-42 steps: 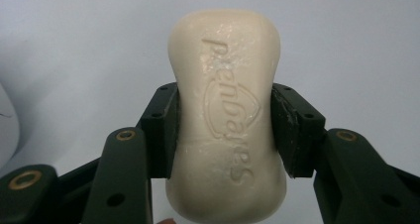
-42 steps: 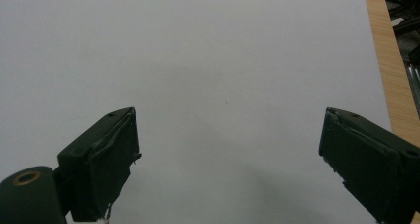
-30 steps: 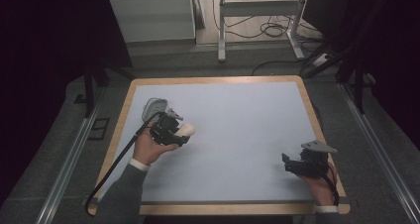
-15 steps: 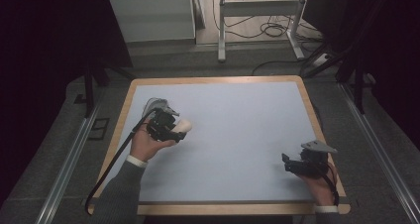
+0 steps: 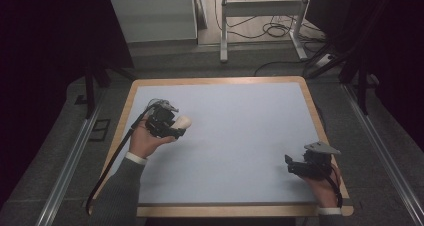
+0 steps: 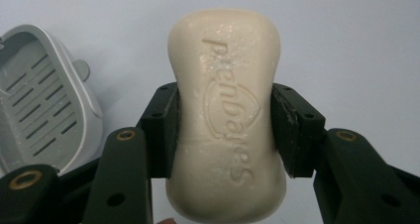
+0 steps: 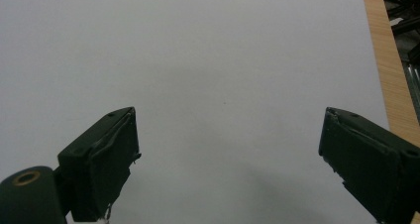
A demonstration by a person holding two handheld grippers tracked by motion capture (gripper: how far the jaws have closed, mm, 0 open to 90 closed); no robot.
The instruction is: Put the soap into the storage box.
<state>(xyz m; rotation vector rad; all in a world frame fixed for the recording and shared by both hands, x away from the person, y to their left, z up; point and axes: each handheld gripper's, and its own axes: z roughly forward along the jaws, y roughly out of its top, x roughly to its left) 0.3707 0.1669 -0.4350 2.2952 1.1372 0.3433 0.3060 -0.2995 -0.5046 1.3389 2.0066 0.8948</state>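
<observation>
Near the left edge of the wood-rimmed, pale blue table, high view: the left gripper is held in the person's left hand, with a cream-coloured oval bar of soap at its tip. The right gripper sits low near the table's right front corner, in the right hand, well apart from the soap.

Left gripper view: the soap, embossed with lettering, stands lengthwise between the two black jaws, both pads pressed against its narrow waist; the grip is firm. A light grey plastic soap dish with a slotted base lies on the table at the left, just beside the soap, not touching it.

Right gripper view: the jaws stand wide apart, with bare blue table surface between them; the wooden rim runs at the right.
</observation>
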